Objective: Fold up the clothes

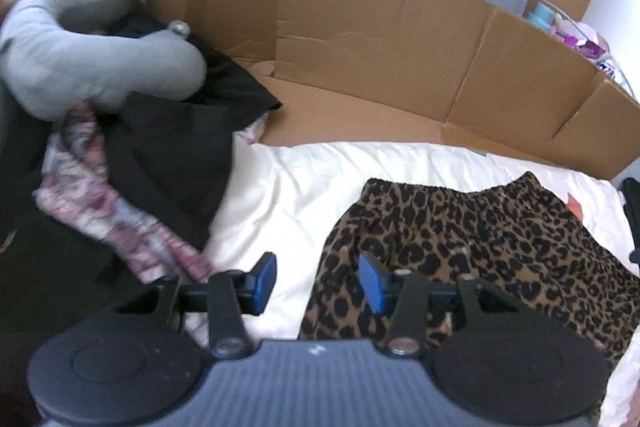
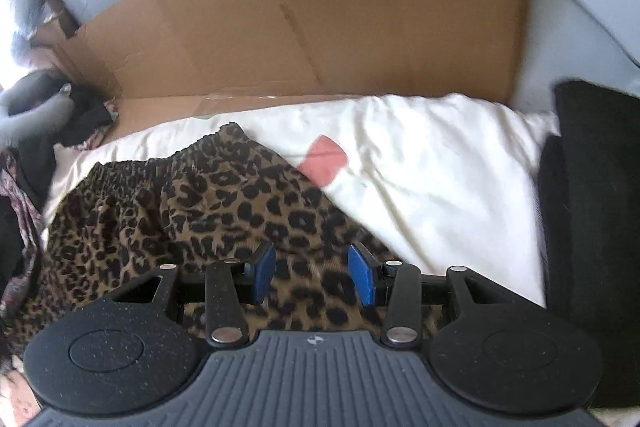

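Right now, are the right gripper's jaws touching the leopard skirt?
Cannot tell. In the right wrist view the right gripper is open with the leopard skirt behind its jaws, but no gap or contact shows plainly.

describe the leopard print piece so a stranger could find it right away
Start at the white sheet spread before the brown cardboard wall. On its right lies a tan, black-spotted leopard garment, gathered waistband toward the cardboard. The pile left of it is black and floral.

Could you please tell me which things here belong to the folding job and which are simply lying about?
Job: leopard-print garment, left tool, right tool, pile of dark and floral clothes.
Lying about: grey neck pillow, cardboard, black cushion.
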`<state>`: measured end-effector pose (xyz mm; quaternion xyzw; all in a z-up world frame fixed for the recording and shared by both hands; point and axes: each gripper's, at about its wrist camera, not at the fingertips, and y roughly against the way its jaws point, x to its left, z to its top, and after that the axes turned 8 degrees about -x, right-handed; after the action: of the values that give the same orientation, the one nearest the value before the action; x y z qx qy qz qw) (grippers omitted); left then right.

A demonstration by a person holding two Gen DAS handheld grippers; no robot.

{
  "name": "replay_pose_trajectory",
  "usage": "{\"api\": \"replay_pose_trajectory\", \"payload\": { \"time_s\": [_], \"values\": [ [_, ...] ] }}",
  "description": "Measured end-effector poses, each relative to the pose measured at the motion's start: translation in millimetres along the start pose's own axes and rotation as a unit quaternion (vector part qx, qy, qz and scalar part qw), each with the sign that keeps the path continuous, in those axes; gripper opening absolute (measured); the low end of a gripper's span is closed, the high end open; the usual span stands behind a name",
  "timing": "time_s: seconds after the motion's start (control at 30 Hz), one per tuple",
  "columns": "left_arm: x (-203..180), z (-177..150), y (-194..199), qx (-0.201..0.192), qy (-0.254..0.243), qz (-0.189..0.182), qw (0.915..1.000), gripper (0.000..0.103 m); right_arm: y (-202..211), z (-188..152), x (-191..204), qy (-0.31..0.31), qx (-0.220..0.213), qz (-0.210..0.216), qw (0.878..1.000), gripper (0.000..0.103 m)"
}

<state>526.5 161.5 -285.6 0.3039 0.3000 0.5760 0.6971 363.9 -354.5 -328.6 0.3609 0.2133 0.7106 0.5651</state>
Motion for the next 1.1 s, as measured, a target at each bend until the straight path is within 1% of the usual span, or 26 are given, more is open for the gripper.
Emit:
{"api": "replay_pose_trajectory", "payload": {
  "time_s": [0.1, 0.27, 0.37, 0.43, 0.53, 0.67, 0.7, 0.73, 0.77, 0.93, 0.97, 1.0, 1.03, 1.07, 1.1],
  "values": [
    [-7, -1, -23, -0.004, -0.011, -0.01, 0.9999, 0.049, -25, 7, 9, 0.028, 0.001, 0.013, 1.0, 0.048],
    [-13, -2, -53, -0.004, -0.021, -0.027, 0.9994, 0.049, -69, 19, 25, 0.063, 0.002, 0.014, 0.998, 0.048],
    [-17, -2, -71, -0.004, -0.027, -0.037, 0.9989, 0.053, -93, 26, 35, 0.076, 0.007, 0.018, 0.997, 0.048],
    [-19, -2, -84, -0.004, -0.032, -0.044, 0.9985, 0.053, -106, 30, 43, 0.092, 0.01, 0.023, 0.995, 0.048],
    [-22, -3, -101, -0.004, -0.038, -0.053, 0.9978, 0.052, -120, 35, 54, 0.109, 0.01, 0.033, 0.993, 0.048],
    [-18, -6, -114, 0.003, -0.044, -0.053, 0.9976, 0.051, -139, 39, 62, 0.115, 0.014, 0.033, 0.993, 0.05],
    [-16, -7, -118, 0.007, -0.044, -0.055, 0.9975, 0.051, -142, 40, 64, 0.115, 0.014, 0.035, 0.993, 0.051],
    [-15, -7, -121, 0.01, -0.045, -0.06, 0.9972, 0.051, -146, 40, 65, 0.115, 0.013, 0.037, 0.993, 0.057],
    [-15, -8, -123, 0.014, -0.046, -0.064, 0.9968, 0.051, -150, 41, 67, 0.115, 0.013, 0.039, 0.992, 0.061],
    [-22, -13, -132, 0.024, -0.065, -0.074, 0.9949, 0.044, -160, 42, 79, 0.135, 0.02, 0.038, 0.99, 0.06],
    [-24, -14, -133, 0.024, -0.069, -0.074, 0.9946, 0.04, -163, 43, 81, 0.14, 0.023, 0.037, 0.989, 0.056],
    [-25, -14, -134, 0.022, -0.073, -0.077, 0.9941, 0.034, -164, 44, 82, 0.144, 0.026, 0.041, 0.988, 0.052],
    [-26, -14, -134, 0.017, -0.079, -0.083, 0.9933, 0.031, -164, 45, 82, 0.148, 0.027, 0.047, 0.987, 0.041],
    [-27, -14, -133, 0.014, -0.085, -0.086, 0.9926, 0.023, -163, 46, 85, 0.157, 0.027, 0.045, 0.986, 0.028],
    [-29, -14, -132, 0.01, -0.092, -0.085, 0.9921, 0.017, -163, 46, 87, 0.167, 0.028, 0.042, 0.985, 0.022]
  ]
}}
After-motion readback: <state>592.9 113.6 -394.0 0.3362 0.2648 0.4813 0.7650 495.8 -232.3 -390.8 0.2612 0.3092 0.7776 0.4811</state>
